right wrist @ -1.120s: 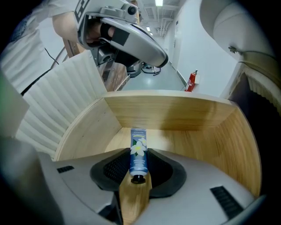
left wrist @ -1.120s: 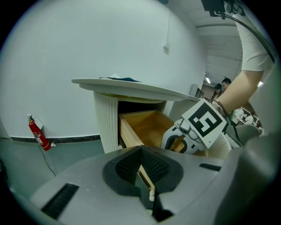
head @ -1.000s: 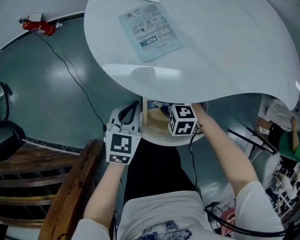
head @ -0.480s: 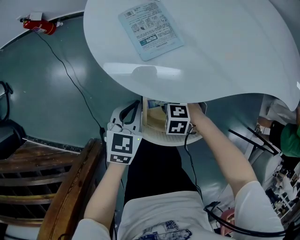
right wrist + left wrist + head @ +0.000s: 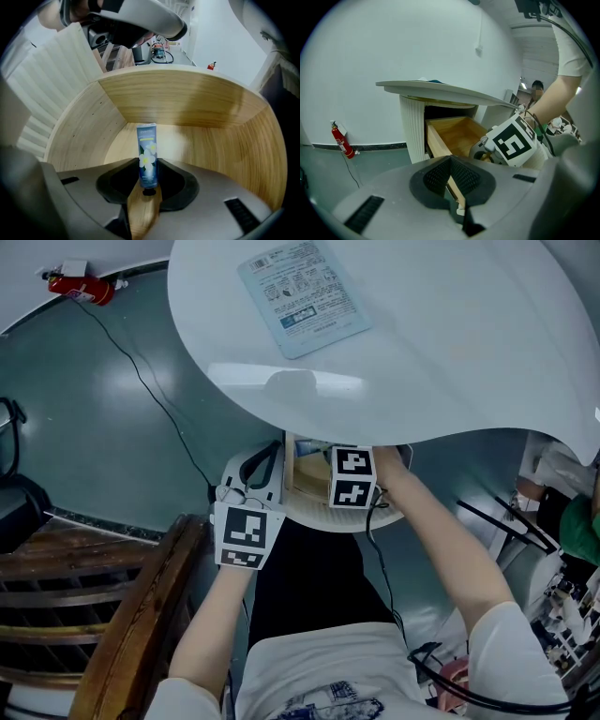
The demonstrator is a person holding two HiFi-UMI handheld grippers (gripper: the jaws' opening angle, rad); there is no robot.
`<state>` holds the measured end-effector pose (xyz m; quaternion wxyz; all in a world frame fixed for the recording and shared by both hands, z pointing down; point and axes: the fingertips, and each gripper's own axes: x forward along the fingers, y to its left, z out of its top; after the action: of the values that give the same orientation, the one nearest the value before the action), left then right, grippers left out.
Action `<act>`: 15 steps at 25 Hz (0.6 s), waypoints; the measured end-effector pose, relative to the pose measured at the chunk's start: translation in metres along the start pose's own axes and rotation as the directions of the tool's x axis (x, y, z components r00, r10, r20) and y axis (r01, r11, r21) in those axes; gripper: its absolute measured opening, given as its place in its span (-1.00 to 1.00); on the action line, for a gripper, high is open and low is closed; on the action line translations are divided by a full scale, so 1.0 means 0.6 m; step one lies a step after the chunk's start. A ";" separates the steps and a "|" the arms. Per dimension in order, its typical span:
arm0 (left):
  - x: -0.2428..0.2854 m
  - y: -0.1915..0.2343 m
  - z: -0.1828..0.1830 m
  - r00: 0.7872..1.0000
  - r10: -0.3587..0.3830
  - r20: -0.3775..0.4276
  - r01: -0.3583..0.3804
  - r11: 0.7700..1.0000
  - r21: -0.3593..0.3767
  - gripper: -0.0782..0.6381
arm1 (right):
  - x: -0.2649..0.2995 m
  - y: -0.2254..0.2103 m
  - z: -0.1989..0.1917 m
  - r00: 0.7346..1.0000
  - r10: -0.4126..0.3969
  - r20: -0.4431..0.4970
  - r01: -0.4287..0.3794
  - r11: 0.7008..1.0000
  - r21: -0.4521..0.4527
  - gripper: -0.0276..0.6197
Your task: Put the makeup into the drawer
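Observation:
In the right gripper view, my right gripper is shut on a blue makeup tube with white flowers. It holds the tube upright inside the open wooden drawer, just above the floor. The head view shows that gripper's marker cube over the drawer, which is pulled out under the white round table. My left gripper is shut, with nothing seen between its pads. It stays beside the drawer's left front corner. A flat blue packet lies on the table.
A wooden chair stands at the left, close to my left arm. Beyond the table, a red fire extinguisher sits by the wall and a cable runs across the floor. Clutter and another person are at the right edge.
The right gripper's cube has shifted a little to the left and tipped further down into the drawer. The left gripper has stayed where it was.

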<state>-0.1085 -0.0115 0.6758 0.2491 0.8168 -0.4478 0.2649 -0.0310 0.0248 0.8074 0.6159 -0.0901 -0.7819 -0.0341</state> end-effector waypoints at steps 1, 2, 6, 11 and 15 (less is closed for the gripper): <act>0.001 -0.001 0.000 1.000 -0.001 0.000 0.001 1.000 0.000 -0.65 | 0.000 0.000 0.000 1.000 0.000 0.000 0.000 1.000 0.001 -0.51; 0.001 -0.002 0.000 1.000 -0.001 0.000 0.001 1.000 0.000 -0.65 | 0.001 0.000 0.000 1.000 0.000 0.001 0.000 1.000 0.003 -0.51; -0.002 -0.002 0.002 1.000 0.006 0.005 -0.006 1.000 -0.003 -0.65 | 0.000 -0.001 0.000 1.000 -0.006 0.003 0.006 1.000 0.006 -0.51; -0.013 -0.001 -0.001 1.000 0.012 0.010 -0.012 1.000 -0.011 -0.65 | -0.001 0.003 0.000 1.000 0.002 0.009 -0.002 1.000 0.006 -0.51; -0.026 -0.002 -0.007 1.000 0.016 0.009 -0.016 1.000 -0.012 -0.65 | -0.007 0.002 0.002 1.000 -0.010 0.013 0.010 1.000 0.007 -0.50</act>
<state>-0.1157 0.0013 0.6685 0.2499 0.8128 -0.4571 0.2606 -0.0308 0.0256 0.8029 0.6107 -0.0844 -0.7866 -0.0339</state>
